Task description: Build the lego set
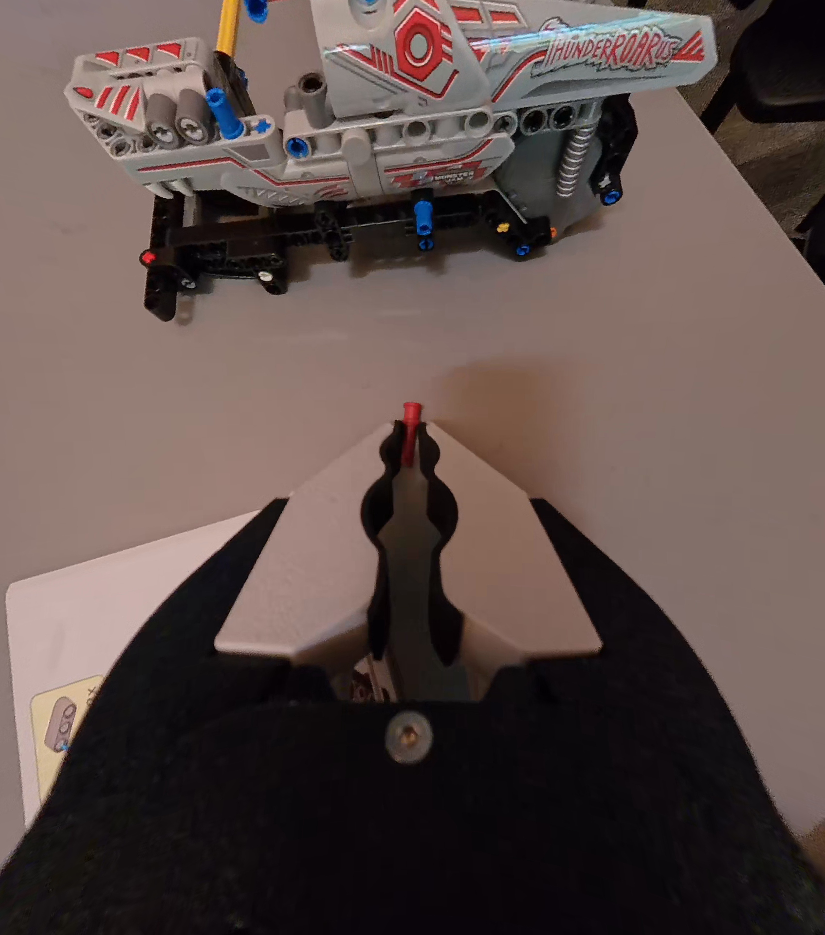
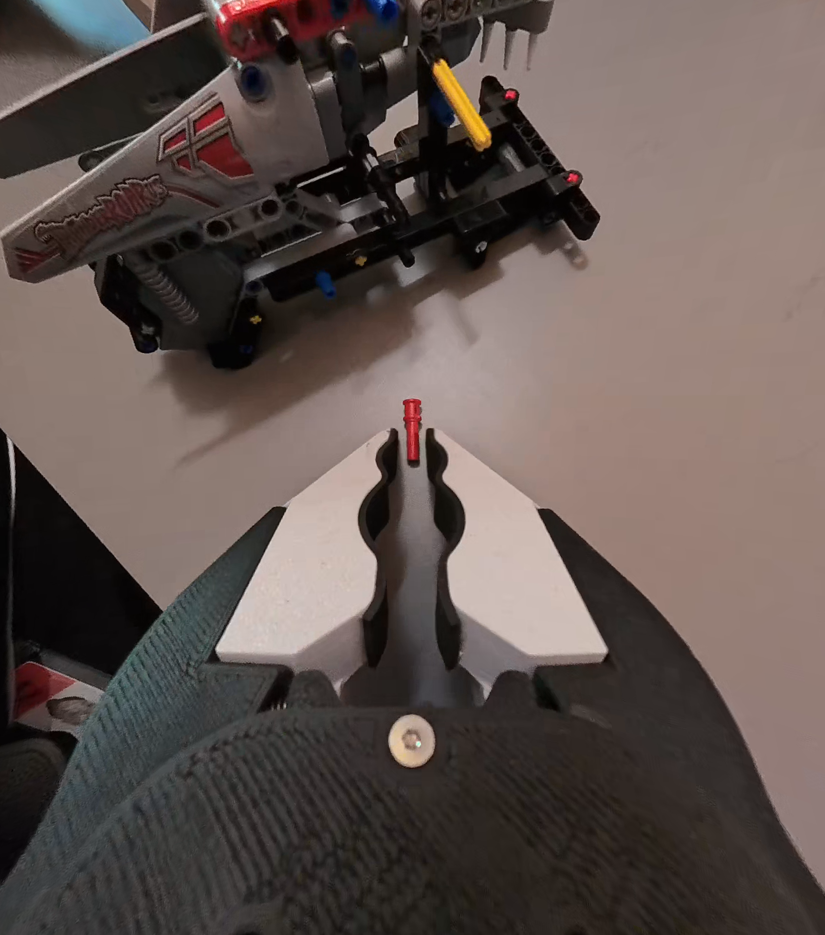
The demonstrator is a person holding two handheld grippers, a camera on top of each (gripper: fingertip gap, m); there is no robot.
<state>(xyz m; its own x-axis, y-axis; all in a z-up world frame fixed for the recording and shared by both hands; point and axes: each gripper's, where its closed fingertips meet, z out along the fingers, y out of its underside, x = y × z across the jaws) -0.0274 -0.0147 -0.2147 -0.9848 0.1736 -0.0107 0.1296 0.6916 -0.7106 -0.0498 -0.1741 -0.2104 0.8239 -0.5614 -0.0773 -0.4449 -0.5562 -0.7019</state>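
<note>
A partly built grey and red vehicle model (image 1: pixel 349 152) on a black frame stands on the grey table (image 1: pixel 602 329), with blue pins and a yellow axle sticking out of it. My left gripper (image 1: pixel 411 429) is shut on a small red pin (image 1: pixel 410 412) that points forward, short of the model's side. In the right wrist view the model (image 2: pixel 273 192) stands ahead and to the left, seen from its other side. My right gripper (image 2: pixel 411 436) holds a second red pin (image 2: pixel 411 417) between its fingertips, above the table (image 2: pixel 653 405) and short of the model.
A white instruction booklet (image 1: pixel 86 622) lies on the table under my left gripper, at lower left. The table's edge (image 1: pixel 774 212) runs along the right of the left wrist view and along the left of the right wrist view (image 2: pixel 61 485), with dark floor beyond. Across from one pair of fingers to the other is roughly 15 cm.
</note>
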